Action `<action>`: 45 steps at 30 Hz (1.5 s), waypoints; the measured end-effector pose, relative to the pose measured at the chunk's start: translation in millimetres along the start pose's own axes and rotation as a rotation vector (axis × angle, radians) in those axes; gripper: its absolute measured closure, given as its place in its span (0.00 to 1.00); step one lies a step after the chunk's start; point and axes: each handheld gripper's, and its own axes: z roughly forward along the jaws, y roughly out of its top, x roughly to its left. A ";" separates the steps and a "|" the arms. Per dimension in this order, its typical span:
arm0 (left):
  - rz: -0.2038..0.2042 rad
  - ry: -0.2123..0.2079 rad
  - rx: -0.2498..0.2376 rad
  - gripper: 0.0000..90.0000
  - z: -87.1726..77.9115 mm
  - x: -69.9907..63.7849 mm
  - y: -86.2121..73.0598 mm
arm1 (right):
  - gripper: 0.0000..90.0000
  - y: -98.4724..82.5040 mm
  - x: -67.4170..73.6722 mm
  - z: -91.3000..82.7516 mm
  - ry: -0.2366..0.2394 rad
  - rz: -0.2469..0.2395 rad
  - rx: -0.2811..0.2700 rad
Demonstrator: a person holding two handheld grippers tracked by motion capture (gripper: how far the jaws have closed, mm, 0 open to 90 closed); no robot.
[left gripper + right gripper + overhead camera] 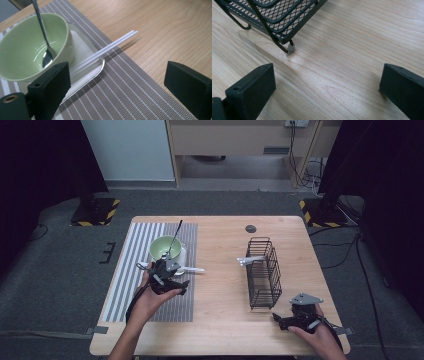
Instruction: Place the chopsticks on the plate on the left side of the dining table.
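Left gripper view: spoon [44, 42] inside green bowl [30, 47].

Black left gripper [167, 277] and right gripper [300, 316] (grey three-cornered plates on top), blocky black jaws.

Right claw [327, 87] hovers low over bare wooden desk [352, 50], jaws spread wide, nothing between them. Black wire-mesh basket [277, 15] stands ahead at upper left, corner foot resting on desk.
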 end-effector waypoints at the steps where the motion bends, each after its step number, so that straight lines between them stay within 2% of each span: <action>1: 0.006 -0.005 0.001 0.07 0.6 -2.0 0.7 | 0.00 -0.1 0.0 0.1 -0.002 0.001 -0.003; 10: 0.043 -0.017 -0.008 0.07 1.8 -16.9 7.2 | 0.00 -0.4 -1.0 0.0 -0.003 -0.002 -0.004; 14: 0.036 -0.016 -0.029 0.07 1.0 -19.5 9.5 | 0.00 -0.6 -1.5 -0.2 -0.003 -0.004 -0.004; 19: 0.033 -0.035 -0.037 0.07 2.2 -24.2 11.8 | 0.00 -0.7 -1.9 -0.4 -0.003 -0.002 -0.003; 45: 0.098 -0.117 -0.007 0.07 38.6 -69.1 17.1 | 0.00 -1.5 -3.9 -1.2 -0.007 0.000 -0.003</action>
